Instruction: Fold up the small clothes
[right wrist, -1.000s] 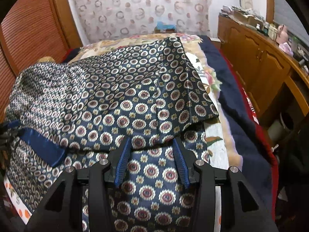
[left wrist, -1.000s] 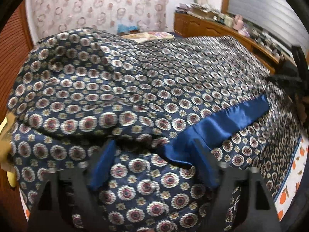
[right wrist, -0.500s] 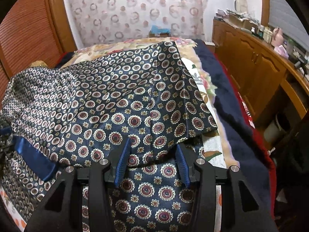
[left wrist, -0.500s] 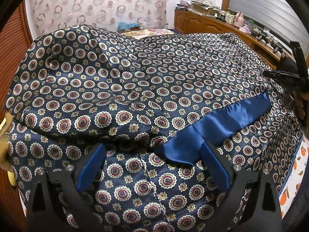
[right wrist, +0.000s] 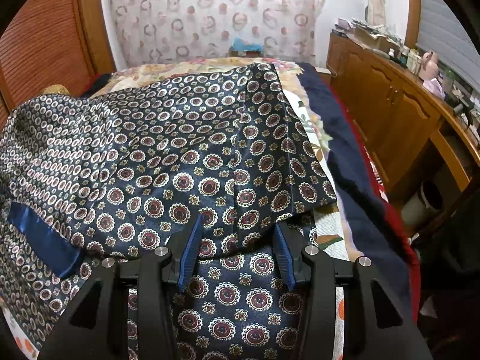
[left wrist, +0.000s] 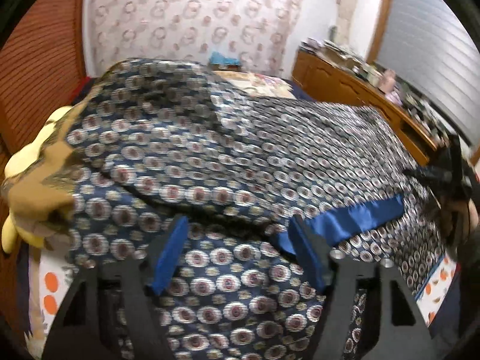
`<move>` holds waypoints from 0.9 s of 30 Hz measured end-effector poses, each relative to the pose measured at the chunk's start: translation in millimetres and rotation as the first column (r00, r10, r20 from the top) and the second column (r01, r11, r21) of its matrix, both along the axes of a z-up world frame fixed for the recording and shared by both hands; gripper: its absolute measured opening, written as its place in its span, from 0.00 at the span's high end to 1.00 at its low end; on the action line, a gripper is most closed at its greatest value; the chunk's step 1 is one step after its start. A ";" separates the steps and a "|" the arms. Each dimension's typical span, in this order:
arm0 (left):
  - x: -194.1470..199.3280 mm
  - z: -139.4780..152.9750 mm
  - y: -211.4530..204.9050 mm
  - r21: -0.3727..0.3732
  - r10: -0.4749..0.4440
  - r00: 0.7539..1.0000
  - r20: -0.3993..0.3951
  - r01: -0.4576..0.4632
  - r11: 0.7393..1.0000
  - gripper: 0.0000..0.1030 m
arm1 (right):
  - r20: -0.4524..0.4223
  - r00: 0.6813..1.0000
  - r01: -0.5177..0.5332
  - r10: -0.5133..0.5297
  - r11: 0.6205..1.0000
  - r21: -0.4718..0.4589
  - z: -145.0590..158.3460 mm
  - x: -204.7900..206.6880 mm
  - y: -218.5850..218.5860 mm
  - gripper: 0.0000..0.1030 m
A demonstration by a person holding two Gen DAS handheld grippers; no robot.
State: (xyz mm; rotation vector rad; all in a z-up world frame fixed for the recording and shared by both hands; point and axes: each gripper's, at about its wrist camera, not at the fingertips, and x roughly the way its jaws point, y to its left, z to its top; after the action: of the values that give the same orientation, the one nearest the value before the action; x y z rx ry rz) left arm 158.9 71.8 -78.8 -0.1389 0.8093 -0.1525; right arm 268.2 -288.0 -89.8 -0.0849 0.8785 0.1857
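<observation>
The patterned garment (right wrist: 186, 162) lies spread across the bed (right wrist: 345, 156), filling my right wrist view from nine o'clock round to two, with one layer already turned over another and a plain blue satin band (right wrist: 42, 240) showing at eight o'clock. My right gripper (right wrist: 237, 246) hangs over the folded edge with its jaws partly apart; cloth sits between the blue pads, but I cannot see them pressing on it. My left gripper (left wrist: 240, 252) has just been closing its jaws, yet they stand apart, with the fabric beneath them rather than pinched; in that blurred view the blue band (left wrist: 354, 219) runs out toward three o'clock. The cloth looks thin, glossy and light, so I judge it limp and slippery: it should slide over itself and sag wherever it is unsupported. I would take hold at a hemmed edge or corner, where the doubled fabric gives the pads something to bite, such as the corner at three o'clock from my right fingers.
</observation>
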 end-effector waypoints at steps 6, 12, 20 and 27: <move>11.8 -11.8 12.4 -0.081 0.031 0.998 -0.060 -0.035 0.996 0.45 | 0.000 1.000 0.000 0.000 1.000 -0.001 0.0 0.0 0.0 0.55; 24.7 -21.2 5.5 -0.117 0.040 0.996 -0.085 -0.050 0.992 0.46 | 0.001 1.000 0.001 -0.001 1.000 -0.001 0.1 -0.1 -0.1 0.55; 46.6 -24.3 11.6 -0.123 0.042 0.995 -0.095 -0.054 0.991 0.99 | 0.006 1.000 -0.002 0.002 1.000 0.010 1.0 -1.6 -0.5 0.65; 19.9 0.8 5.3 -0.092 0.029 0.999 0.022 -0.027 0.995 1.00 | 0.049 0.999 0.006 -0.009 0.998 0.057 9.7 -6.3 -7.9 0.99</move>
State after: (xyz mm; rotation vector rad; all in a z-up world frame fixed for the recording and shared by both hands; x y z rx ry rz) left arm 178.8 77.1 -78.0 -0.2347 0.7768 -0.1646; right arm 261.8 -295.9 -80.2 -0.0328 0.8236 0.2007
